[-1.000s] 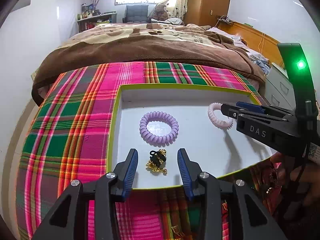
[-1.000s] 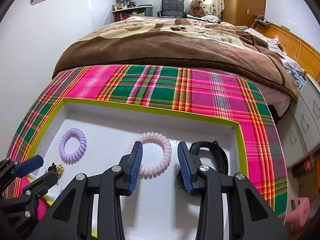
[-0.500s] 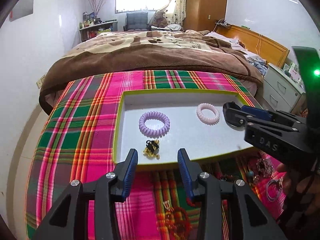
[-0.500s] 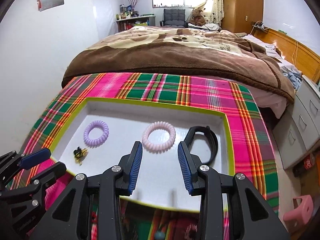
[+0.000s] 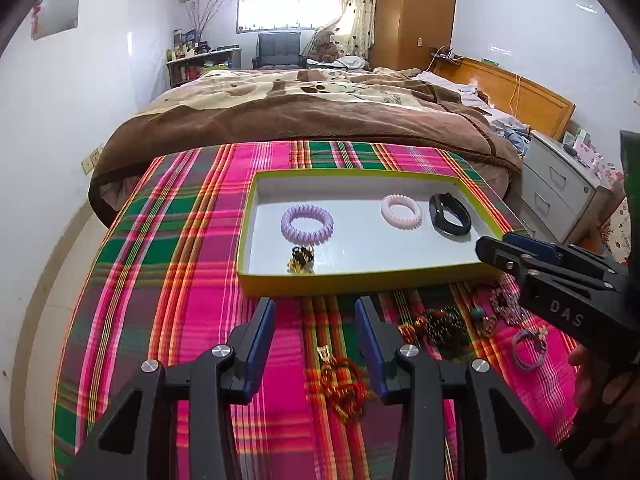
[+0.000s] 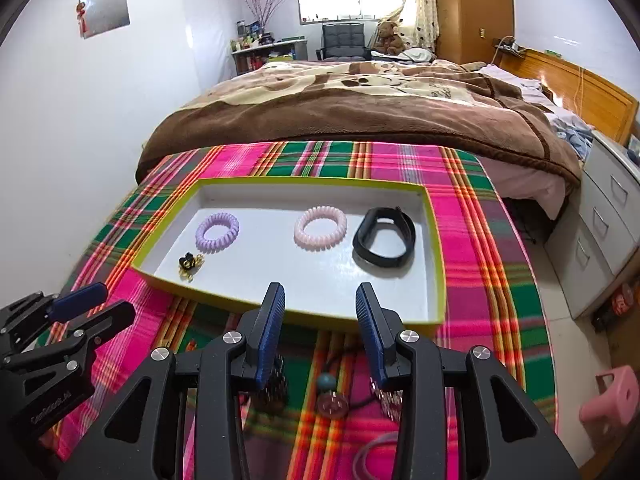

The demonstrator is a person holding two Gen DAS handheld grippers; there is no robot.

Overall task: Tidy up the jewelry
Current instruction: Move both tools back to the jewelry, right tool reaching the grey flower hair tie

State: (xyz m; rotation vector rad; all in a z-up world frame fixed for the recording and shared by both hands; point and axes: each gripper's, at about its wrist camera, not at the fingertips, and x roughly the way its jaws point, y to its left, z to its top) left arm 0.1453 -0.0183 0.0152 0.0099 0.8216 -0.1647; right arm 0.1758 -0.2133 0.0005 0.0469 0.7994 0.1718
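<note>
A white tray with a yellow-green rim (image 5: 360, 280) (image 6: 200, 290) lies on the plaid cloth. In it are a purple coil band (image 5: 307, 224) (image 6: 217, 233), a pink coil band (image 5: 401, 212) (image 6: 320, 227), a black wristband (image 5: 448, 214) (image 6: 384, 237) and a small gold-and-black piece (image 5: 301, 259) (image 6: 189, 266). My left gripper (image 5: 315, 312) (image 6: 112, 304) hangs open over the cloth just before the tray's front wall, empty. My right gripper (image 6: 319, 296) (image 5: 486, 248) is open and empty too, by the tray's front right. Loose jewelry lies under both: a red-gold chain (image 5: 344, 384), dark beads (image 5: 444, 328) and a teal-bead pendant (image 6: 330, 390).
The plaid cloth (image 5: 160, 280) covers the table. A bed with a brown blanket (image 5: 304, 120) stands right behind it. White drawers (image 6: 608, 216) are at the right, and a pink stool (image 6: 612, 396) sits on the floor there. A person's hand (image 5: 588, 364) holds the right gripper.
Both grippers have drawn back from above the tray toward the near side and risen a little. The loose jewelry on the cloth in front of the tray has come into view.
</note>
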